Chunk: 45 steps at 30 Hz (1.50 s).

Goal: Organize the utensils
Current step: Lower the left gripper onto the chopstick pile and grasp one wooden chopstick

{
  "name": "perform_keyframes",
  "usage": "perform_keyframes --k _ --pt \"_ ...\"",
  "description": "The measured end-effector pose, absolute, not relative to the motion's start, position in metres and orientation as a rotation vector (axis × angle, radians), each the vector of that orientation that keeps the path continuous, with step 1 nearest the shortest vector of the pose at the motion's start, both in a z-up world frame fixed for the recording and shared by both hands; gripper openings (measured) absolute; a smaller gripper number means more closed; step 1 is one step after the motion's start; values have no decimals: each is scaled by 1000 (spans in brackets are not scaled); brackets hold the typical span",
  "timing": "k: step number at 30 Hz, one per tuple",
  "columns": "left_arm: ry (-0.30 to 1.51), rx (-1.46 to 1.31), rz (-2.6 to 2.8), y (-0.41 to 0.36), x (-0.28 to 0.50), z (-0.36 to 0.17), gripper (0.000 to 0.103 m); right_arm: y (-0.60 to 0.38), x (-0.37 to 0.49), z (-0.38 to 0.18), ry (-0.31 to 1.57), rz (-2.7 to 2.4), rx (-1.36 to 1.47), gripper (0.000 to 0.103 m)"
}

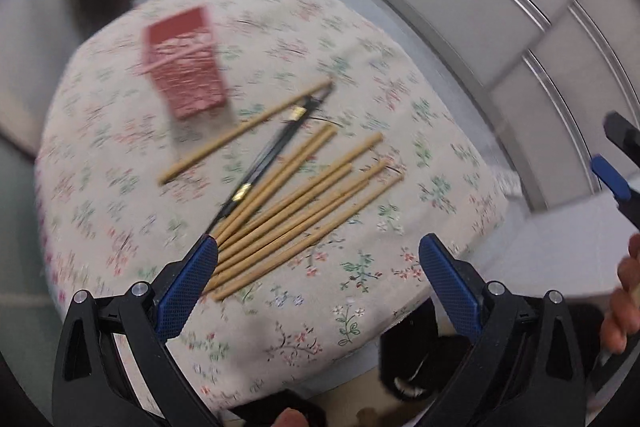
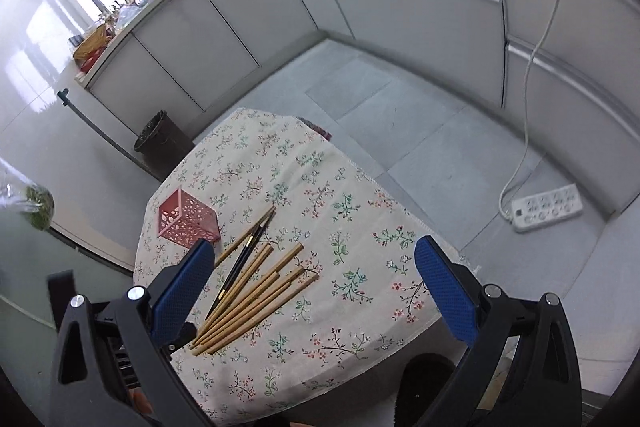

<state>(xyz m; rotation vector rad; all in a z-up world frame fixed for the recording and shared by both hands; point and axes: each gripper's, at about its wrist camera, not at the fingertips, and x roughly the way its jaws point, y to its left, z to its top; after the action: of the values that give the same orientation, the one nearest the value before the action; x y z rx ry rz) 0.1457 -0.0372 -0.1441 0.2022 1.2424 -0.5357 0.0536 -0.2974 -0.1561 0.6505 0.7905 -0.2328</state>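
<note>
On the floral tablecloth [image 2: 352,227], chopsticks [image 2: 256,299] lie beside a pink holder [image 2: 186,221].

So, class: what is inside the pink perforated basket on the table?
The pink basket looks empty through its open top: only its own cut-out walls show. Its floor is partly hidden by the near wall. The chopsticks lie outside on the tablecloth.

Chopsticks [image 2: 256,291] beside pink holder [image 2: 188,219]

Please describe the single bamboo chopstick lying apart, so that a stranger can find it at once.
On the floral tablecloth, find the pink basket. The lone bamboo chopstick lies beside it, separated from the fanned bamboo bundle by the black chopsticks.
</note>
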Motion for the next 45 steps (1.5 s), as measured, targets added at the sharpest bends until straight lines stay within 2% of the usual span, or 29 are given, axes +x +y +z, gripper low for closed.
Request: perform_keyframes --k 6,11,12,13,14,16,21,25,26,36,39,42,45 --pt "1298 352 -762 -95 187 -156 96 -318 71 -185 875 -128 824 97" --pt "1364 433 -761 -143 248 -179 95 -323 80 -196 917 -127 863 97" --pt "1365 464 -742 -151 259 -184 92 -324 84 -201 938 -121 882 97" --pt "1377 500 -724 -159 271 -192 80 -326 85 -206 954 -111 902 97" --pt "1408 521 -713 -164 281 -201 64 -328 87 -212 976 -97 933 97" --pt "1497 526 -675 -166 301 -217 51 -331 91 -225 1017 -86 983 97" --pt "1502 582 -647 -172 326 -228 49 -339 93 -241 1057 -86 1049 97" --pt "1518 679 -618 -173 331 -241 28 -342 96 -238 1052 -96 1017 97" --pt "1517 692 -611 -173 332 -243 25 -343 97 -240 1057 -95 1021 97" --pt "1502 708 -606 -173 344 -253 18 -348 97 -244 1073 -106 1041 97" --pt "1504 652 -605 -169 340 -254 13 -347 97 -243 1084 -115 1022 97" --pt "1452 619 -613 -160 334 -248 8 -346 97 -241 1084 -160 988 97" --pt "1393 581 -623 -147 323 -238 7 -341 99 -243 1101 -186 976 97"
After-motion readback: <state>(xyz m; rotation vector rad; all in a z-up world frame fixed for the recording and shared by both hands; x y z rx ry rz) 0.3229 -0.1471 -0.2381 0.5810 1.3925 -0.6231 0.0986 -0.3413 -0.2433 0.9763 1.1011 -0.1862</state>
